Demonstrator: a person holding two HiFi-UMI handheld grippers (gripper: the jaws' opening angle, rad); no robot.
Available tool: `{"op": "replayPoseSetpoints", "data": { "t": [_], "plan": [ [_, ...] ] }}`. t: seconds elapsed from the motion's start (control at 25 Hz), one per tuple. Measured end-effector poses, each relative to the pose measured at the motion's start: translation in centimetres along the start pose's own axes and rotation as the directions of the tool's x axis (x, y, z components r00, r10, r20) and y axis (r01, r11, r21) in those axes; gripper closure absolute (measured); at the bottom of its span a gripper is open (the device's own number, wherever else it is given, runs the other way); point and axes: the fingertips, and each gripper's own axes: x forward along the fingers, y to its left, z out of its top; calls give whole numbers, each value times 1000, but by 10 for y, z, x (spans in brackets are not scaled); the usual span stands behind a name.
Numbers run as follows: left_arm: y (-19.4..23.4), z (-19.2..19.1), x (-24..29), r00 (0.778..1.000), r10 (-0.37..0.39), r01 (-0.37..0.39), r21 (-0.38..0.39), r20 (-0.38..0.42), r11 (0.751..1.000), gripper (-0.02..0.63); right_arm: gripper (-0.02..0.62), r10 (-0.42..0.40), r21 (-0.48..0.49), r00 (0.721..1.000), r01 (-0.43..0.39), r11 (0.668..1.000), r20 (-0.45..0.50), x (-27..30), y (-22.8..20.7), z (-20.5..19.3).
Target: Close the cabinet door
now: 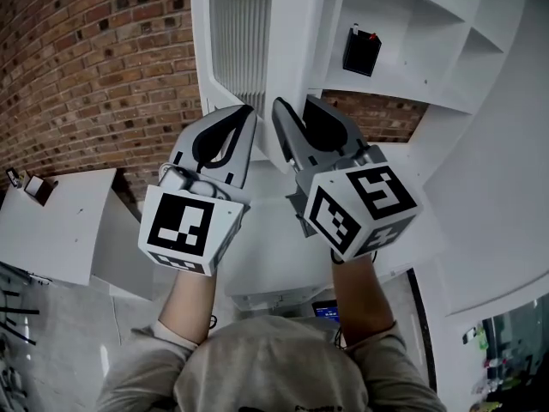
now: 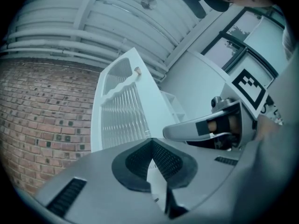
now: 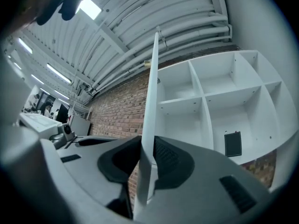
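Note:
The white cabinet door [image 1: 240, 33] with a ribbed panel stands open, swung out from the white shelf unit [image 1: 412, 24]. In the right gripper view the door [image 3: 152, 92] shows edge-on and runs straight between the jaws. My right gripper [image 1: 294, 103] [image 3: 148, 141] holds that edge, a pad against each side. My left gripper [image 1: 249, 110] [image 2: 150, 141] is beside it in front of the ribbed face [image 2: 121, 111], its tips together and nothing held. A small knob [image 2: 137, 71] sits near the door's top.
A black flat item [image 1: 361, 51] [image 3: 232, 143] leans in one compartment of the shelf unit [image 3: 210, 101]. A brick wall [image 1: 86, 58] runs behind, to the left. A low white cabinet [image 1: 51, 221] stands at the left.

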Motion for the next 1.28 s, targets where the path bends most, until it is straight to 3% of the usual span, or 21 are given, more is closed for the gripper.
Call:
{"op": "replayPoseSetpoints", "data": {
  "t": [0.32, 0.76, 1.0, 1.28],
  "plan": [
    [-24, -9, 49, 1000, 28, -28, 19, -10, 999, 598, 505, 120, 40, 992, -119, 992, -37, 6, -66, -12],
    [-33, -22, 93, 987, 157, -156, 7, -31, 988, 598, 502, 294, 93, 955, -290, 953, -37, 28, -125, -22],
    [-40, -33, 109, 978, 203, -203, 1, -37, 979, 598, 502, 345, 118, 938, -340, 933, -28, 40, -146, -27],
    [-41, -36, 118, 980, 195, -195, 8, -50, 981, 598, 499, 376, 137, 926, -371, 918, -12, 51, -156, -30]
  ]
}}
